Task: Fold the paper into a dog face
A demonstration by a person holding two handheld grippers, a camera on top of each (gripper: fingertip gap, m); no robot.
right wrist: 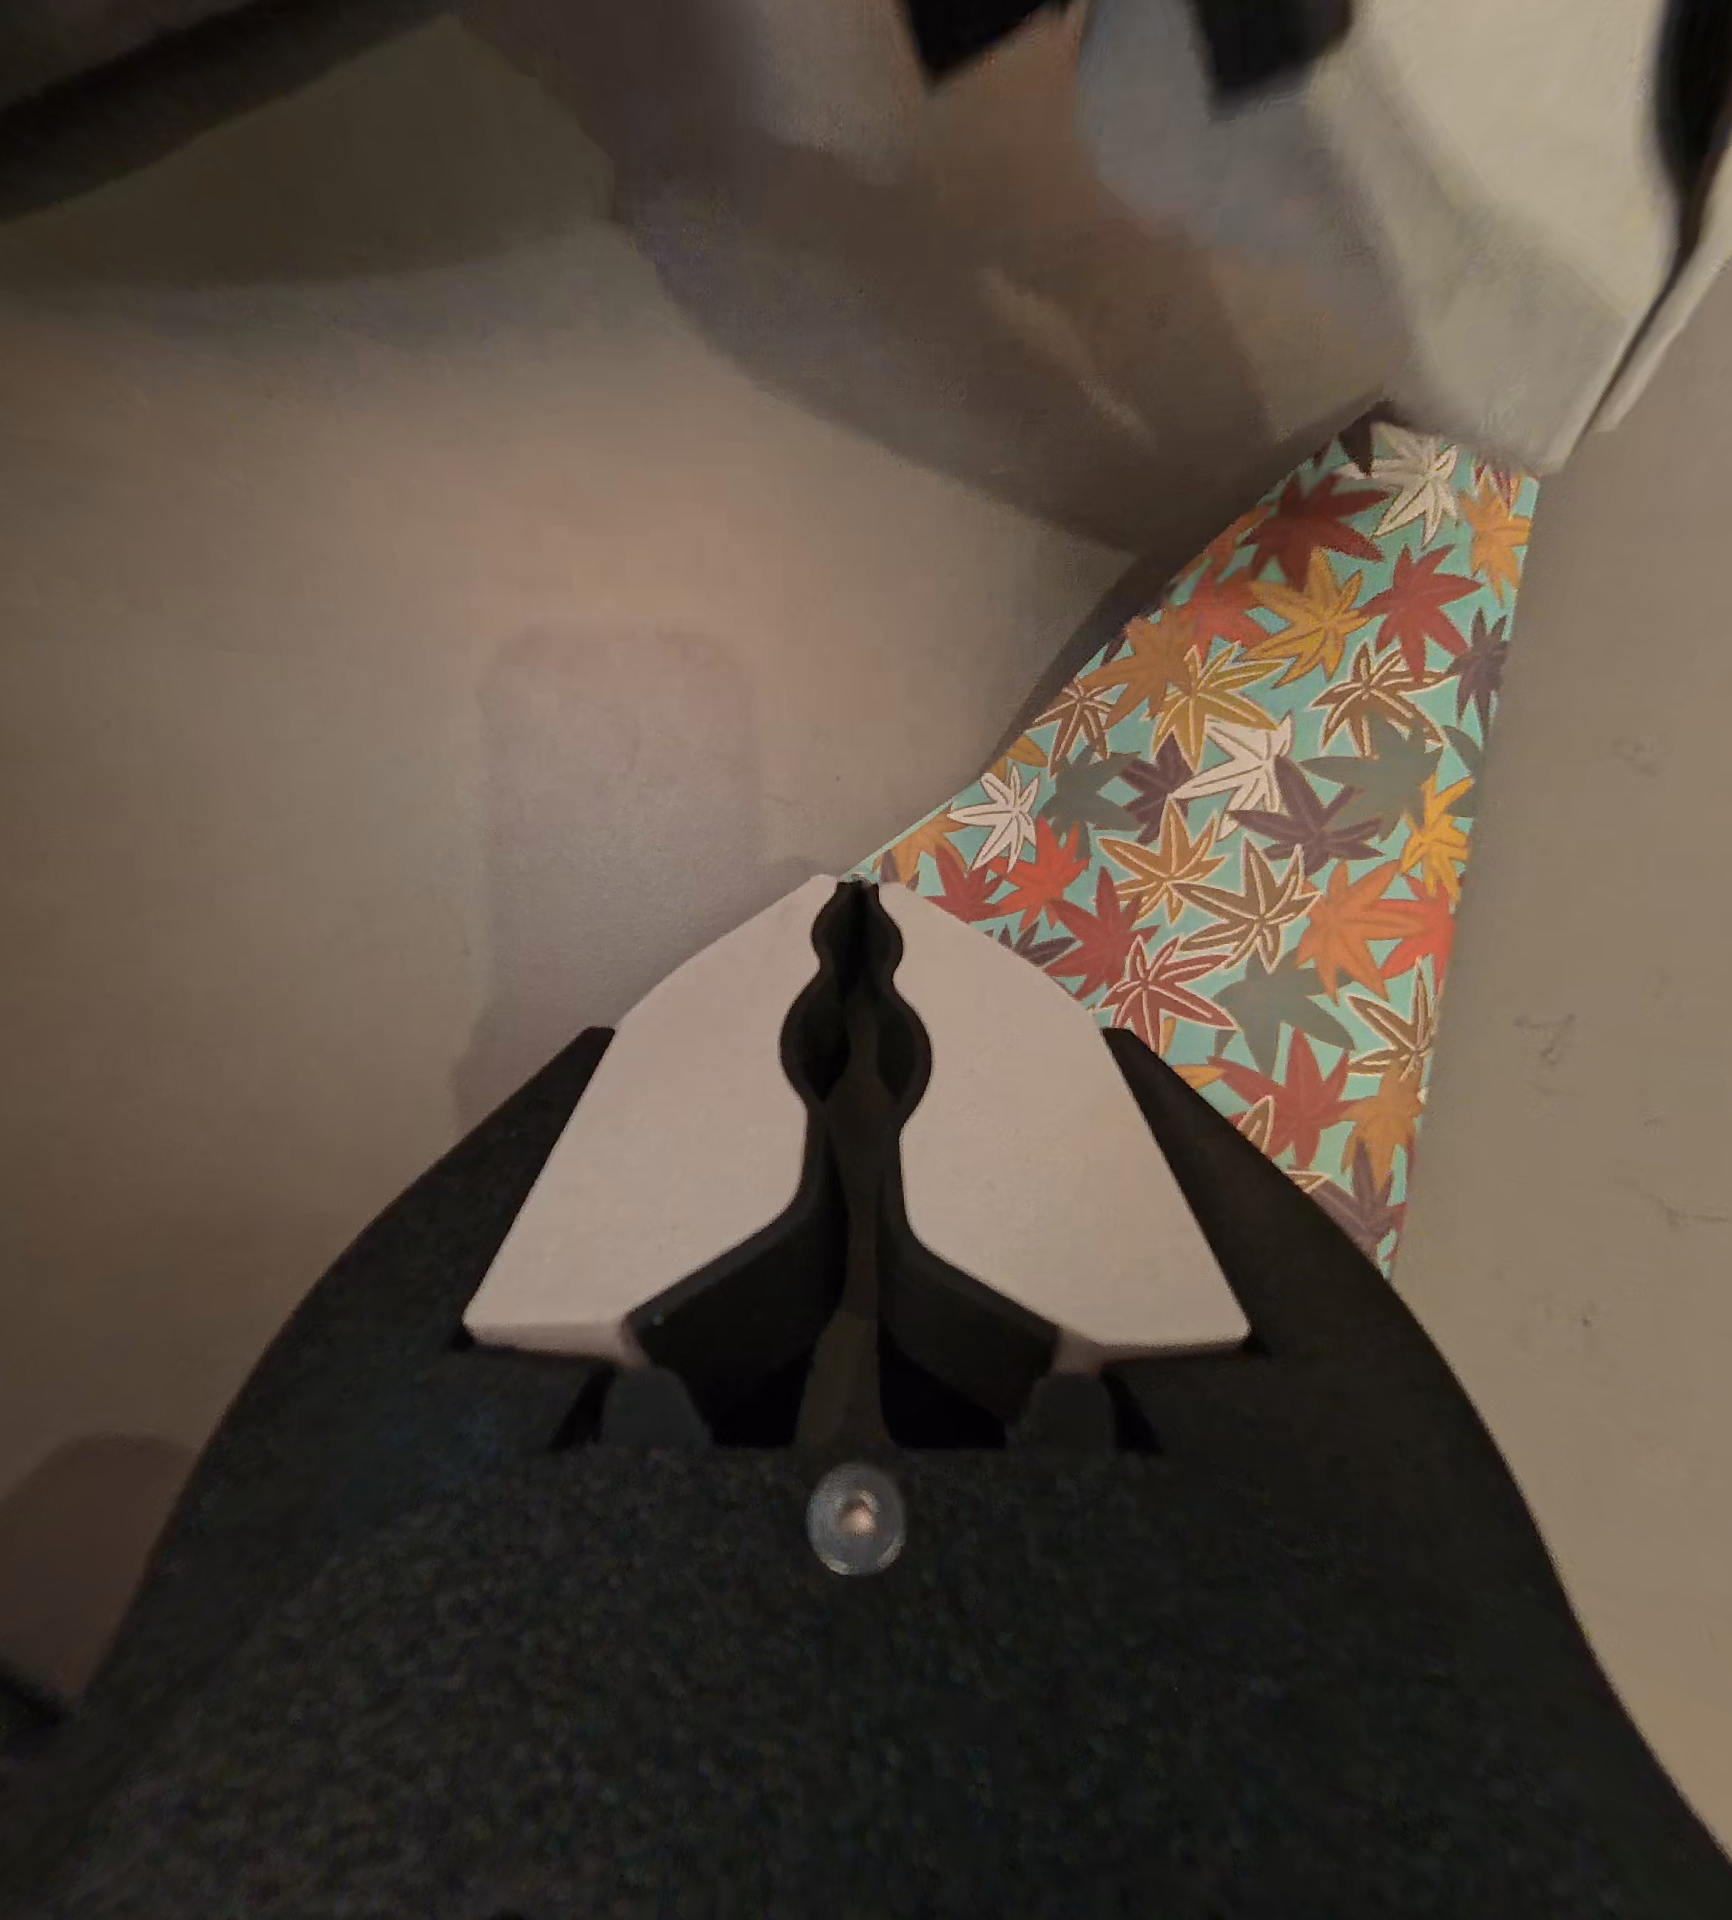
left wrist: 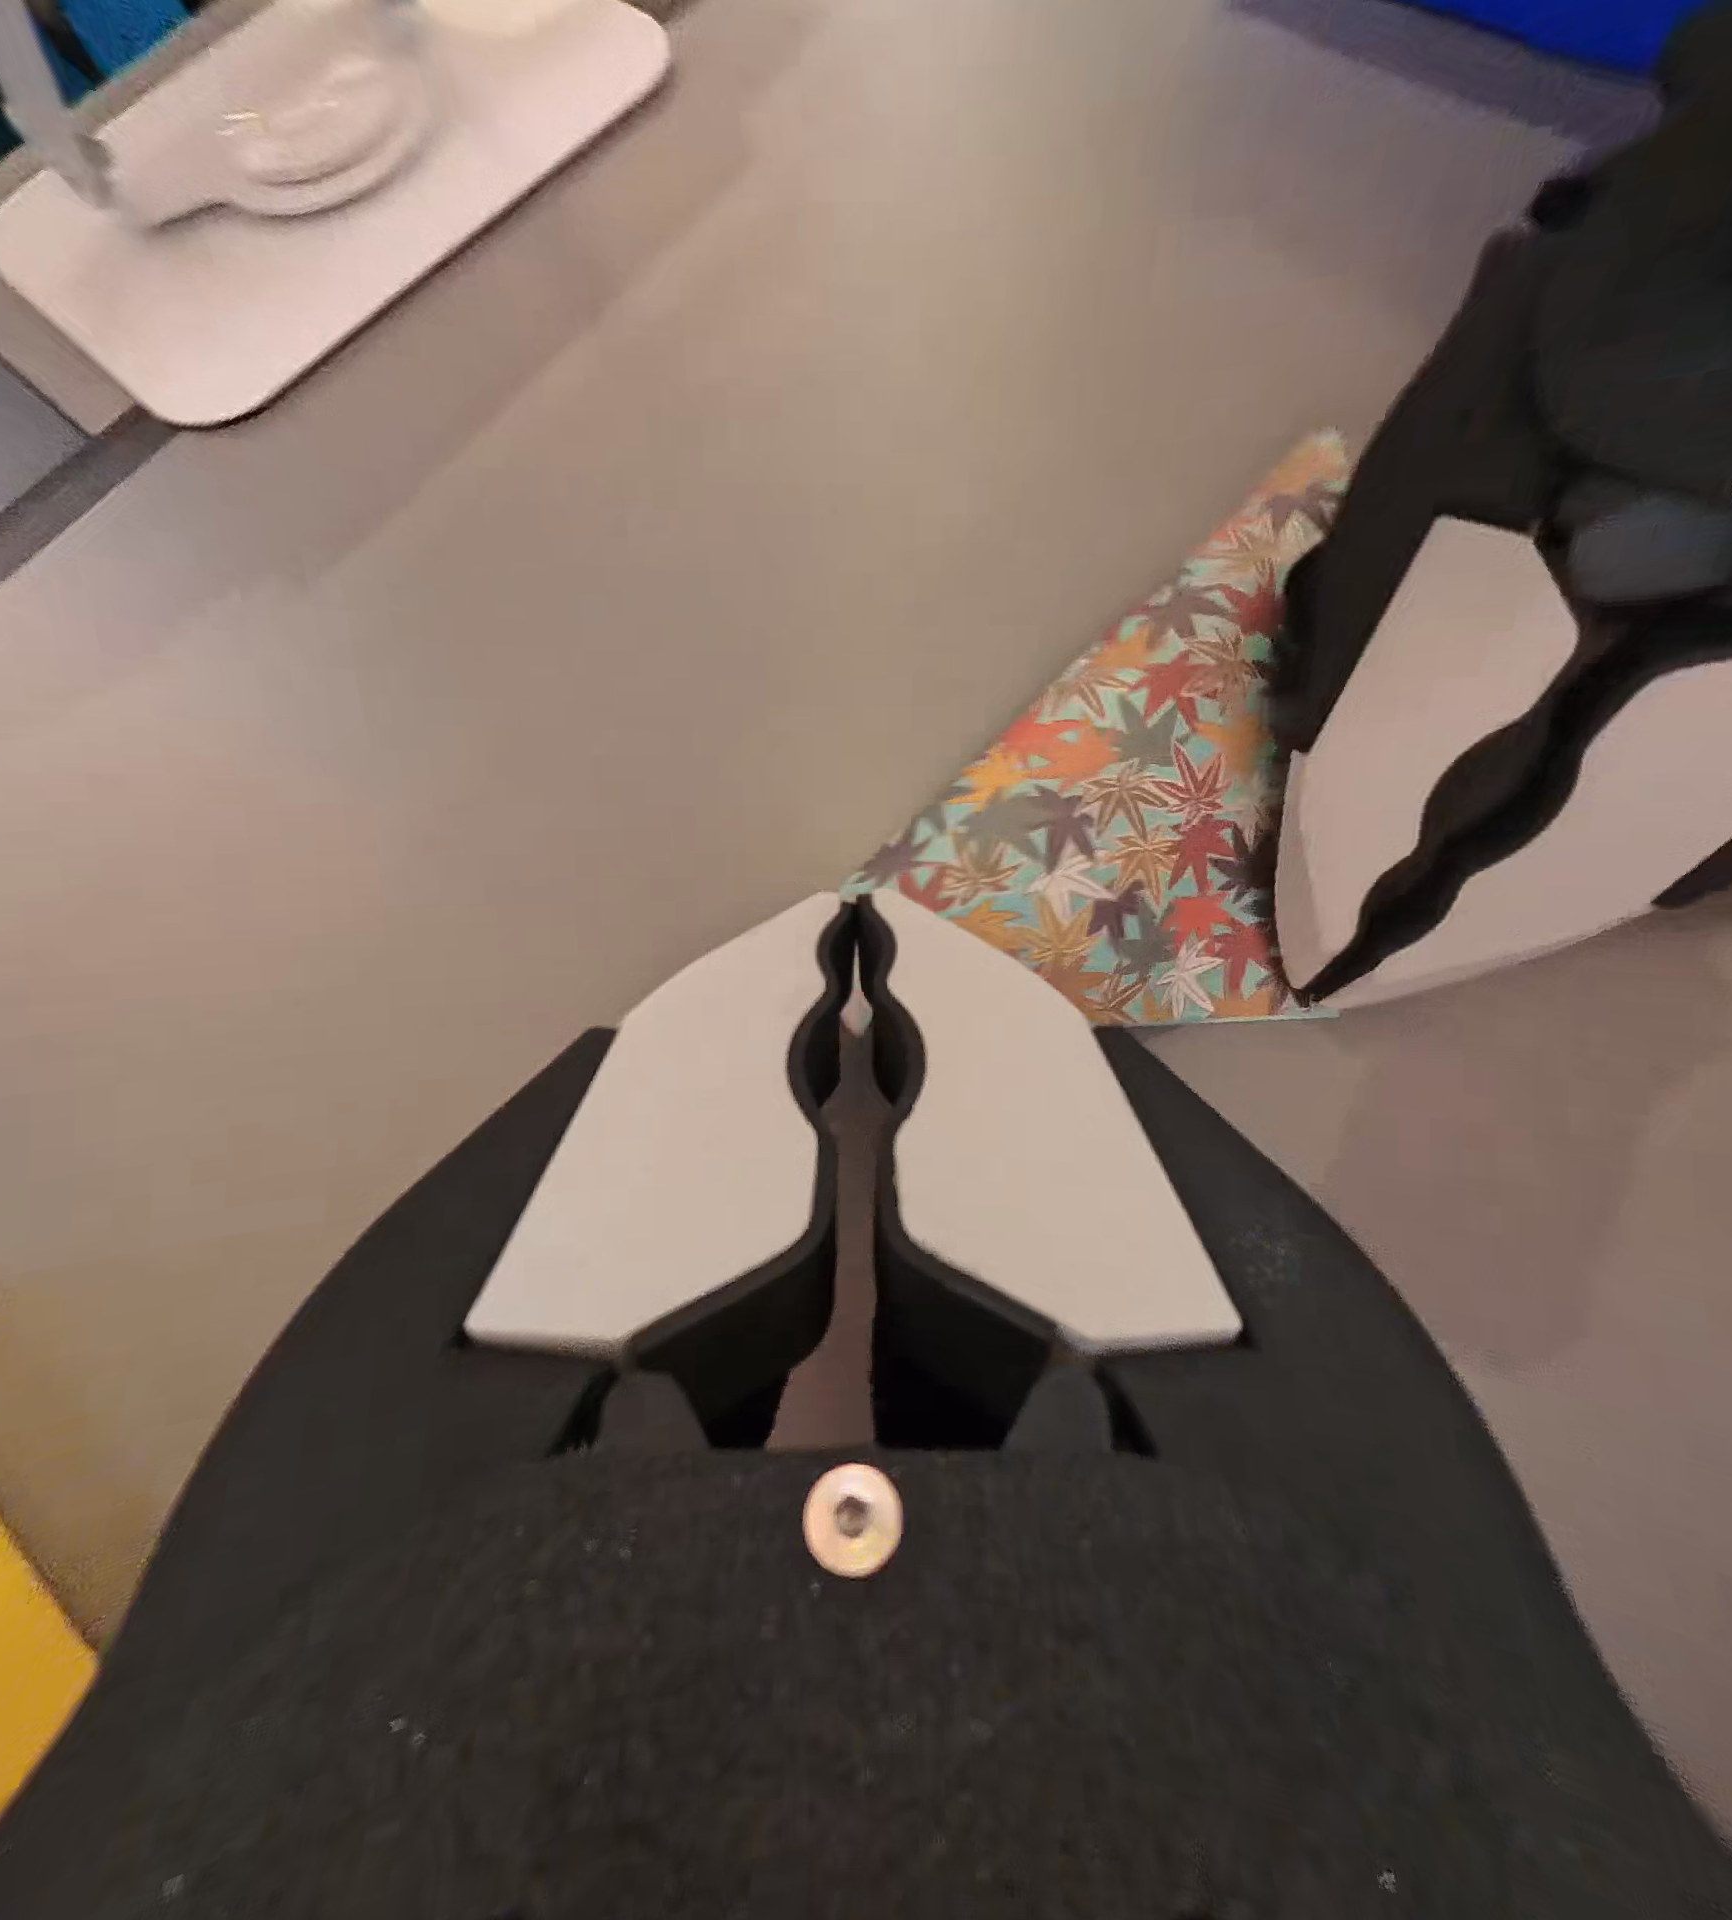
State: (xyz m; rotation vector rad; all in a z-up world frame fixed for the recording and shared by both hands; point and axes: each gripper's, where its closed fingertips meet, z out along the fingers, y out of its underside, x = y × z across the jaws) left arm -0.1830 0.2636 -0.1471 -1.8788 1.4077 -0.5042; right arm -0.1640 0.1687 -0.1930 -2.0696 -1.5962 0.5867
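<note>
Left gripper clenched, tips at a corner of the paper; could not tell whether pinching it. Right gripper likewise closed at another corner of that leaf-patterned triangle, grip unclear. Paper lay flat on the grey table, spread ahead and right of both tips. Beyond, left of the left gripper, sat a pale tray.

Grey table, pale mat
</note>
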